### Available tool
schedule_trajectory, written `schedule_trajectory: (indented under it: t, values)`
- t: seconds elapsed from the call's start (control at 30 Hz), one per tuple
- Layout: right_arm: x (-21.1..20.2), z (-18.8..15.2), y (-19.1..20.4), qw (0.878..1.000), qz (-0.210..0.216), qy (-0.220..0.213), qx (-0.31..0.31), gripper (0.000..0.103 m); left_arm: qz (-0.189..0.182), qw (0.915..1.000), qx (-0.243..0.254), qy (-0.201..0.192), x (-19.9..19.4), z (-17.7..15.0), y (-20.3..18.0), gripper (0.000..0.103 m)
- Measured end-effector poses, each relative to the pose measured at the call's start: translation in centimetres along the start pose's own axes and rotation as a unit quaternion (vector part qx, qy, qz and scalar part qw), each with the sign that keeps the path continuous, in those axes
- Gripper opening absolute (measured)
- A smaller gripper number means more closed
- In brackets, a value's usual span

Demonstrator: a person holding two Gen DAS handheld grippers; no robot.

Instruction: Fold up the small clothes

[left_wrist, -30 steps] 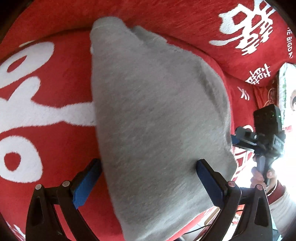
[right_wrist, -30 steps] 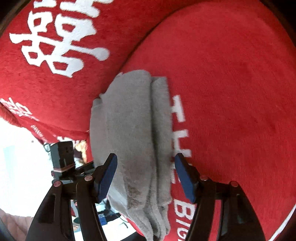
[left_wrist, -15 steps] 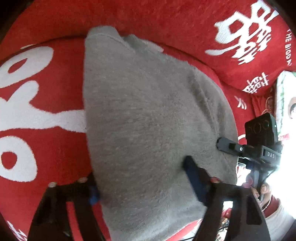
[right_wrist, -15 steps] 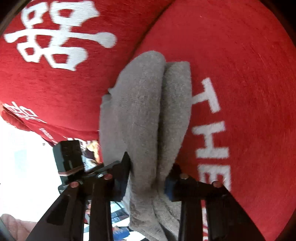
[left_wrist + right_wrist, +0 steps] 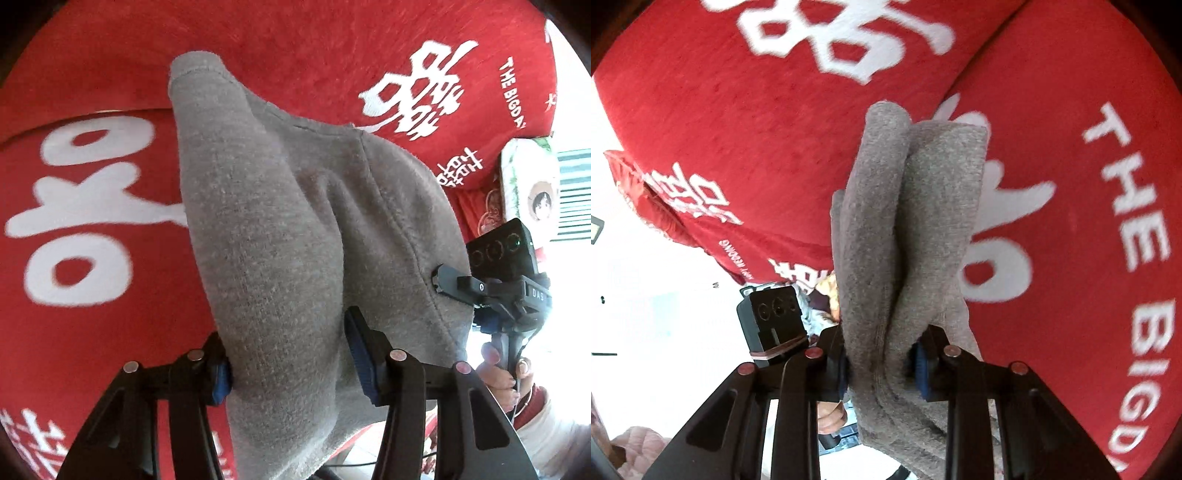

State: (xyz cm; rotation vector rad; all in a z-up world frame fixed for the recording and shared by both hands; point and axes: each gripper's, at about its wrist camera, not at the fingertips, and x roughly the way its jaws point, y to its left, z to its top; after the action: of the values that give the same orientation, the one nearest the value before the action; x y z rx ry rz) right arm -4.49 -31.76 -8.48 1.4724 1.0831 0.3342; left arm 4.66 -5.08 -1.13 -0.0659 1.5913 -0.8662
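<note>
red cover (image 5: pixel 92 314): red plush fabric with big white characters and latin letters, fills the left and top of both views; lies under and behind everything else.
left gripper (image 5: pixel 288 354): bottom of the left wrist view, black arms with blue pads. fingers (image 5: pixel 360 354) closed most of the way, pinching a thick bunched fold of the grey cloth; the left pad is half buried in fabric.
grey garment (image 5: pixel 295 229): grey fleece piece, centre of the left wrist view, runs from between the pads up to a hemmed end at top. a seam curves down its right side. lower edge hangs below the pads. looks lifted off the cover near the grippers, can't tell if the far end touches it.
grey garment, right wrist view (image 5: pixel 908 229): same cloth seen edge-on, folded into two thick layers with a crease between them, standing up the middle of the frame.
right gripper (image 5: pixel 881 367): bottom centre of the right wrist view, fingers (image 5: pixel 921 369) nearly together, clamped on both layers at the lower end. also seen at the right edge of the left wrist view, at the garment's right edge.
right hand (image 5: pixel 502 373): holds the right gripper's handle, far right of the left wrist view, white sleeve below it.
printed box (image 5: pixel 528 184): far right, upper part, pale with a cartoon face, beside the red cover.
</note>
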Motion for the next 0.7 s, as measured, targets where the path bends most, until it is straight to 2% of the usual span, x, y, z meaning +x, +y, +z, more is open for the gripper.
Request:
schedule_trajectory:
  t: [0.2, 0.47, 0.53, 0.63, 0.7]
  values:
    - [3.8, -3.9, 2.2, 1.0, 0.012, 0.023, -0.003, 0.03, 0.032, 0.9994, 0.008, -0.004, -3.9, -3.7, 2.9, 0.054]
    - [11.1, -8.0, 1.9, 0.998, 0.017, 0.054, 0.015, 0.03, 0.077, 0.9968, -0.021, -0.006, -4.8, -7.4, 8.6, 0.054]
    - [12.8, -8.2, 1.4, 0.998, 0.008, 0.058, 0.017, 0.03, 0.098, 0.9948, -0.026, -0.006, -4.4, -8.2, 10.1, 0.054]
    - [15.1, -7.9, 0.8, 0.997, -0.041, 0.058, 0.013, 0.03, 0.139, 0.9897, -0.031, -0.014, -4.0, -9.0, 11.8, 0.054]
    - [14.8, -7.4, 0.0, 0.997, -0.061, 0.037, 0.024, 0.032, 0.128, 0.9903, -0.045, -0.029, -4.4, -9.5, 12.6, 0.056]
